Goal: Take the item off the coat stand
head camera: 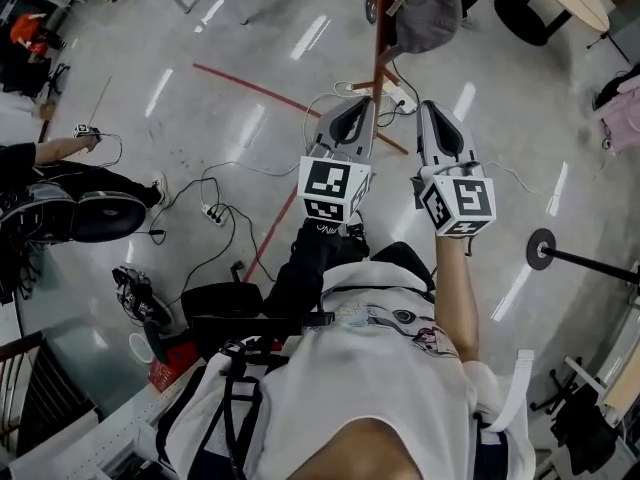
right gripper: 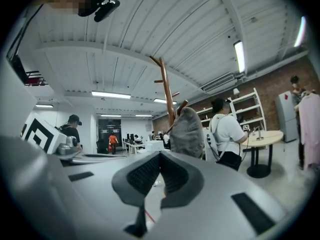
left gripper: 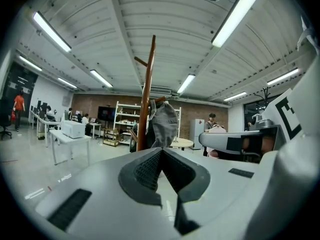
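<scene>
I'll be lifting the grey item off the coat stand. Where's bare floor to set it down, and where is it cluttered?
Bare floor lies up-left of the red tape line, and at right, between the coat stand and the black round base. Crowded: a cabled power strip left of the tape, and a second power strip at the stand's foot.

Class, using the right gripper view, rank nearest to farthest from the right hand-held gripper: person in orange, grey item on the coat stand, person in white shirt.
1. grey item, straight ahead on the coat stand.
2. person in white shirt, behind it, right.
3. person in orange, far back, left.
</scene>
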A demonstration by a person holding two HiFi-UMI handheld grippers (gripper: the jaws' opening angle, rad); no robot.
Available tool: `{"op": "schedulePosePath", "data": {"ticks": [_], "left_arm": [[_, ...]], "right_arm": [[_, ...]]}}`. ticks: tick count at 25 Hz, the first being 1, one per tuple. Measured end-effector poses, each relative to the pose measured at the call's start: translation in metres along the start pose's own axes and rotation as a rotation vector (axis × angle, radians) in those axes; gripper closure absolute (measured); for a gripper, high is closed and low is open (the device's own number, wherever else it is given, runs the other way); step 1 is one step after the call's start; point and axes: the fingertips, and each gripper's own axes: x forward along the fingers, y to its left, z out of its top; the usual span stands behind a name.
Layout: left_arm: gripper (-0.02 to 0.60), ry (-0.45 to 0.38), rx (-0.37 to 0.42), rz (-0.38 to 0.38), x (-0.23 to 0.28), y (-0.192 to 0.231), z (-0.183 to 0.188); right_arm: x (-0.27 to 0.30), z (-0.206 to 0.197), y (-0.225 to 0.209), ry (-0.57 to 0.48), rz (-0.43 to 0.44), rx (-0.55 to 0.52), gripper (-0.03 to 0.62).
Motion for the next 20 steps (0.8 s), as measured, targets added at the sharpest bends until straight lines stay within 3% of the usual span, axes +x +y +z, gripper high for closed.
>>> {"op": "schedulePosePath", "data": {"ticks": [4,13,20], "left_arm": [[0.577,0.019,-0.014,0.004,0.018,0.002,-0.003],[0.577,-0.037,0.023,0.084,0.037,0.013,0.028],[0.577,-0.05,0.038,0.102,0.063,0.019,0.041]], "right_arm": [[0.01,-0.002,-0.012,0.013,0.007,0.012,0.59],[0.038,0.026,-0.025,-0.035,0.087,0.005,0.59],[0.059,0.042,-0.047,-0.044,0.106,-0.007,0.589]]}}
